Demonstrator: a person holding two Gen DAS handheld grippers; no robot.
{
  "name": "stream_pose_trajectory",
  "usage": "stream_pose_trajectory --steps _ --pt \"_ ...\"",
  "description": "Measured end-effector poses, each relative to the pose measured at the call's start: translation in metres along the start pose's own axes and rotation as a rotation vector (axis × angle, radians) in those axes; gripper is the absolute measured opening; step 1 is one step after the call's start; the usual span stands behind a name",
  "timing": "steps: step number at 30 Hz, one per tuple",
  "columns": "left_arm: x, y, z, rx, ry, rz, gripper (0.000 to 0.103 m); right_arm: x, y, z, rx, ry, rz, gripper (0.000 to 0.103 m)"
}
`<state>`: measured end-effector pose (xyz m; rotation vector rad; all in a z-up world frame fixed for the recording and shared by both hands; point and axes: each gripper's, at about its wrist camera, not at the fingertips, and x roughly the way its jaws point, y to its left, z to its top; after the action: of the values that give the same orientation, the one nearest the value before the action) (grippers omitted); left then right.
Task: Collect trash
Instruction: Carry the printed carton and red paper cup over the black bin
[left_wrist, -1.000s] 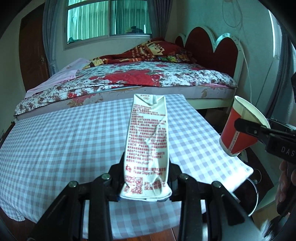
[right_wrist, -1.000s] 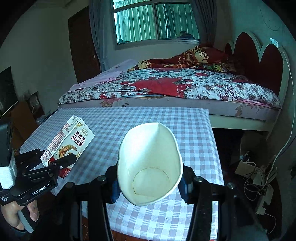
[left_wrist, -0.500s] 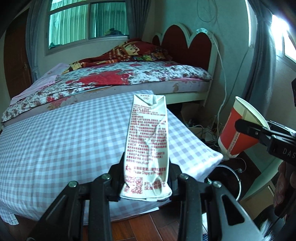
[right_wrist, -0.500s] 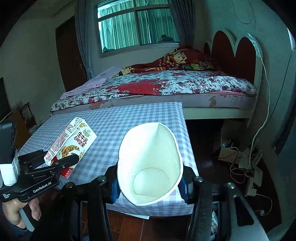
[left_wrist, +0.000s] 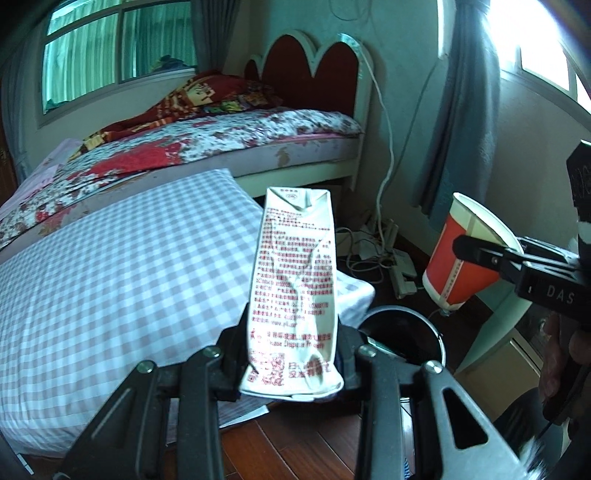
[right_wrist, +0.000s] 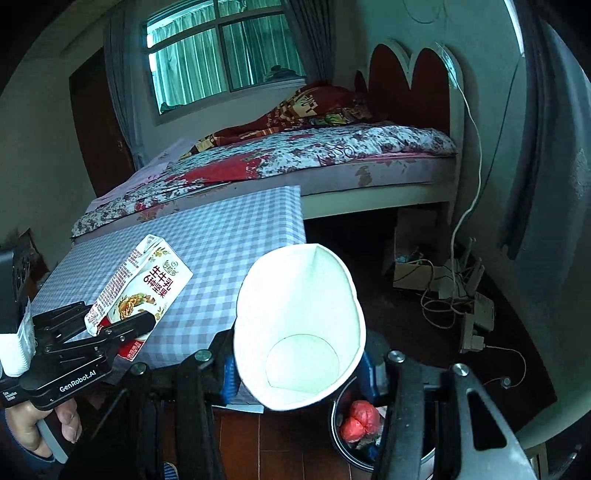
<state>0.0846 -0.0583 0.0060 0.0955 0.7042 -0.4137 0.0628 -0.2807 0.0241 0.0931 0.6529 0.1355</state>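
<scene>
Gripping a crumpled milk carton (left_wrist: 293, 295), the left tool (left_wrist: 291, 363) was clamped tight, past the checkered bench (left_wrist: 122, 280) edge. Right tool (right_wrist: 299, 363) pinched a squashed paper cup (right_wrist: 299, 325) above the black trash bin (right_wrist: 345, 446), red trash inside.
</scene>
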Motion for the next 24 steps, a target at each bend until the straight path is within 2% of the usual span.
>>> stream_pose_trajectory --steps 12,24 --pt "0.045 -0.065 -0.016 0.080 0.095 -0.135 0.035 0.001 -0.064 -0.041 0.088 0.076 -0.091 0.052" --pt "0.091 -0.112 -0.032 0.132 0.198 -0.232 0.035 0.014 -0.112 -0.077 0.138 0.168 -0.120 0.052"
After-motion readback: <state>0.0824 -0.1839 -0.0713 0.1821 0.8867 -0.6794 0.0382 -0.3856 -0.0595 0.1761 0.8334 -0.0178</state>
